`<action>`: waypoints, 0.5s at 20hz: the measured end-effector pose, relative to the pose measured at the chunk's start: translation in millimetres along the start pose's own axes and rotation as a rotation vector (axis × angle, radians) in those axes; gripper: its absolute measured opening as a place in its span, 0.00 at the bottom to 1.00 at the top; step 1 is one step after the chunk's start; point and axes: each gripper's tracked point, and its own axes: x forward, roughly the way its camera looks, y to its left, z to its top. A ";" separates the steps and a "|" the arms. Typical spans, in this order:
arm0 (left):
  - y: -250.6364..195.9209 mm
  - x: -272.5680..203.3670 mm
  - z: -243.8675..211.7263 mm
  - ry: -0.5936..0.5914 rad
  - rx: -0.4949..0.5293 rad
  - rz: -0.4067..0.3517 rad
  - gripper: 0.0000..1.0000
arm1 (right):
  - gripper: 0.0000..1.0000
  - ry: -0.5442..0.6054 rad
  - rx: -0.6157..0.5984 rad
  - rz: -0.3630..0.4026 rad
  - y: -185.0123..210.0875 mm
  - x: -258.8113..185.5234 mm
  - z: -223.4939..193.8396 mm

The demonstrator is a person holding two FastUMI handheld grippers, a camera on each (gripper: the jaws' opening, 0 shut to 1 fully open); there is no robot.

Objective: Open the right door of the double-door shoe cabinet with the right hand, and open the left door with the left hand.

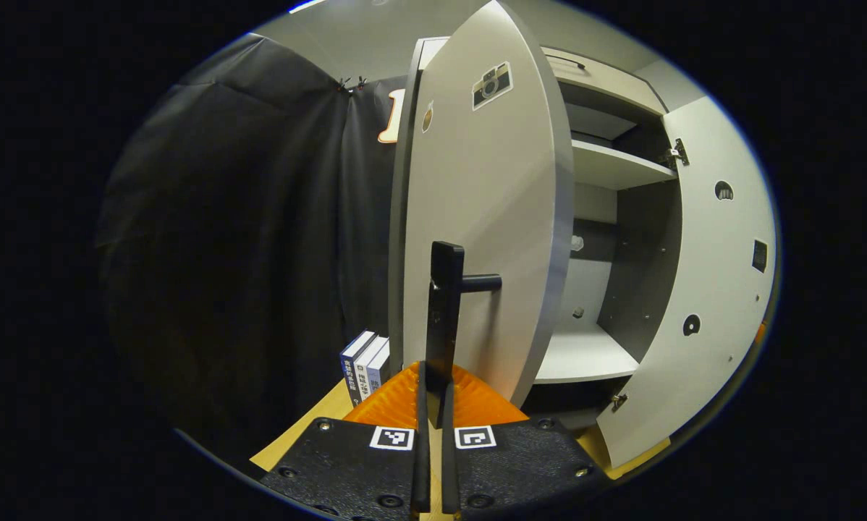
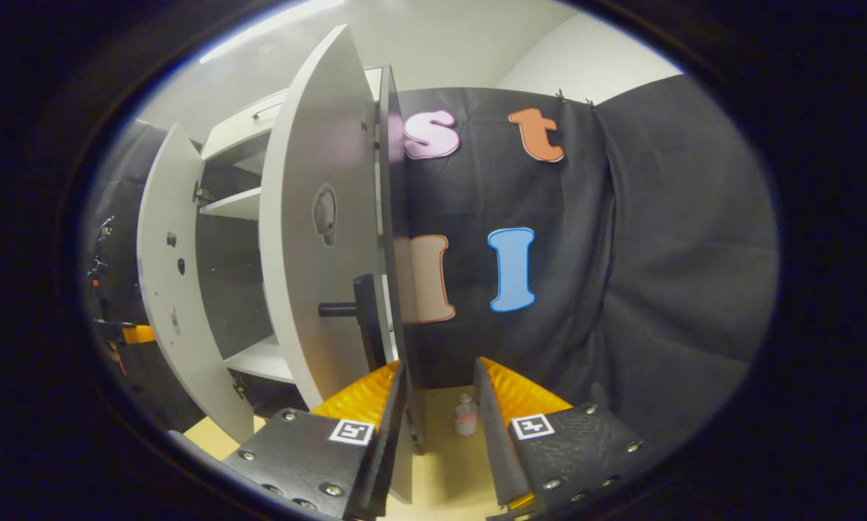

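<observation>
In the left gripper view, the left gripper (image 1: 431,405) is pinching the black handle (image 1: 446,311) of the left door (image 1: 484,217), which is standing swung out from the shoe cabinet (image 1: 607,166). In the right gripper view, the right gripper (image 2: 439,427) is sitting spread apart beside the right door (image 2: 318,217), which is standing wide open; a small bottle (image 2: 465,414) is resting on the floor.

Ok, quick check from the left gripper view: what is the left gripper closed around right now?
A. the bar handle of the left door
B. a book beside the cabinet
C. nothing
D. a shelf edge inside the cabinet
A: the left gripper is closed on the black bar handle of the pale grey left cabinet door, which stands ajar.
</observation>
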 end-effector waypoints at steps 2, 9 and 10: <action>4.2 -0.7 0.0 -0.002 0.010 0.011 0.06 | 0.55 0.005 -0.007 0.002 0.0 -0.2 -0.1; 26.5 -4.0 1.4 0.001 0.010 0.068 0.03 | 0.55 0.015 -0.009 0.001 -0.8 -0.4 -0.6; 28.8 -4.1 2.0 -0.001 0.005 0.069 0.03 | 0.55 0.017 -0.004 0.000 -0.4 -0.5 -0.8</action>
